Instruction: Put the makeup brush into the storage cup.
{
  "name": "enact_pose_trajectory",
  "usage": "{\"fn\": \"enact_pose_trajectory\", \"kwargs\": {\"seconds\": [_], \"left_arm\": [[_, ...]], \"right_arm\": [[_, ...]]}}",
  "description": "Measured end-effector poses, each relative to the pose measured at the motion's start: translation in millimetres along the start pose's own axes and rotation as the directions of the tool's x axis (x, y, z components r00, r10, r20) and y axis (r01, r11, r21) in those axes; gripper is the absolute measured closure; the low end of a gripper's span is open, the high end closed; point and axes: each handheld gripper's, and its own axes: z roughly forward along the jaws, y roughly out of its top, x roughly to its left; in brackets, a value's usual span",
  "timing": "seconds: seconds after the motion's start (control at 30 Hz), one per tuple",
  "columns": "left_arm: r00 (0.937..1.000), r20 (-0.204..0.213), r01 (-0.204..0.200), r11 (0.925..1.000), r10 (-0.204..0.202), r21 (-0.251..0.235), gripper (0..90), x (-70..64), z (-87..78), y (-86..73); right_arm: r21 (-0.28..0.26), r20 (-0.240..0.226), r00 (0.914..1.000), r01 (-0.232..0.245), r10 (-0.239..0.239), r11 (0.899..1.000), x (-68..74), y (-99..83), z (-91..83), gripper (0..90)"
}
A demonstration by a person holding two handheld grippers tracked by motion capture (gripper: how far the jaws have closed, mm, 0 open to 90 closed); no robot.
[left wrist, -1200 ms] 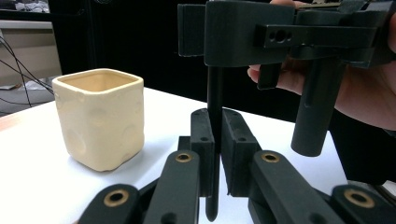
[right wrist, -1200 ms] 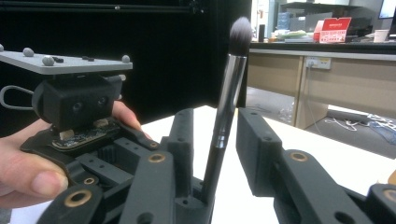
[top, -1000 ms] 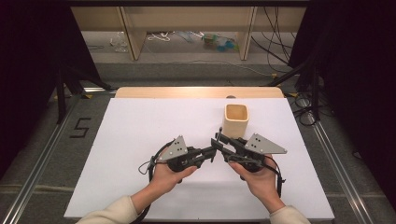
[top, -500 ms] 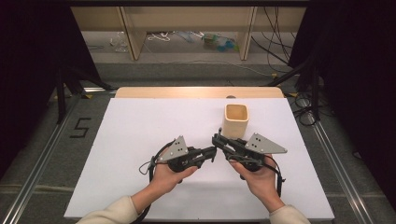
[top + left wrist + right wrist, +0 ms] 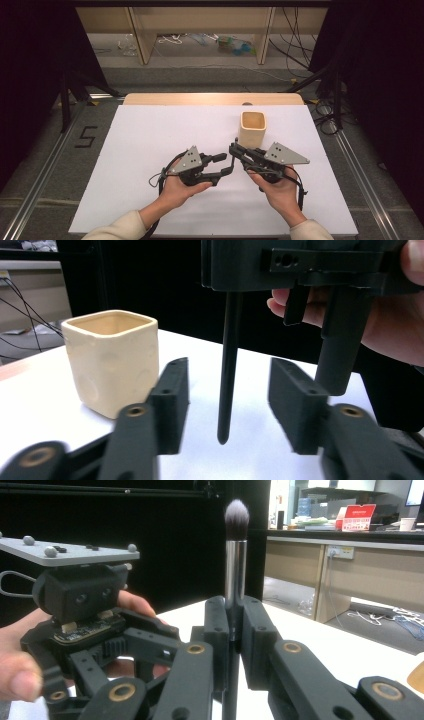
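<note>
Brush (image 5: 235,555), upright: grey-tipped bristles, silver ferrule, slim black handle.

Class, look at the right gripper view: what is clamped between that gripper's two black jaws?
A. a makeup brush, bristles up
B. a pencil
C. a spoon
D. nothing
A: the right gripper has its jaws closed on the handle of a makeup brush, whose silver ferrule and soft bristle tip stand upright above them.
</note>
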Motion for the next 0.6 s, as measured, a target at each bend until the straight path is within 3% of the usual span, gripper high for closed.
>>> {"fn": "enact_pose_trajectory", "kwargs": {"seconds": [0.07,0.23,0.3,0.43,0.47,0.6], "left_arm": [[0.9999,-0.002,0.015,0.9999,-0.015,-0.001,38.6,-0.4,-2.3,1.1],[0.9998,-0.01,0.017,0.9998,-0.017,0.007,26.2,-0.3,-9.0,5.2],[0.9998,-0.012,0.014,0.9999,-0.014,0.007,23.1,-0.4,-9.8,5.6],[0.9998,-0.018,0.006,1.0,-0.006,0.006,19.4,-1.9,-13.2,7.2],[0.9997,-0.022,0.008,1.0,-0.008,0.005,18.7,-2.6,-14.0,7.7],[0.9999,-0.015,-0.004,0.9999,0.004,0.009,16.0,-3.0,-18.2,9.4]], "right_arm": [[0.003,0.002,1.0,-0.007,0.007,1.0,-0.4,0.0,-0.9,83.7],[0.0,-0.001,1.0,-0.009,0.009,1.0,-1.5,0.2,-1.6,83.7],[-0.006,-0.008,0.9999,-0.008,0.008,1.0,-1.8,0.5,-1.2,83.8],[-0.022,0.019,0.9997,-0.016,0.017,1.0,-1.2,0.4,-1.4,83.7],[0.001,0.01,0.9998,-0.015,0.015,1.0,-1.7,1.0,-2.9,83.8],[-0.01,0.006,0.9997,-0.023,0.023,1.0,-2.5,1.0,-3.6,83.8]]}}
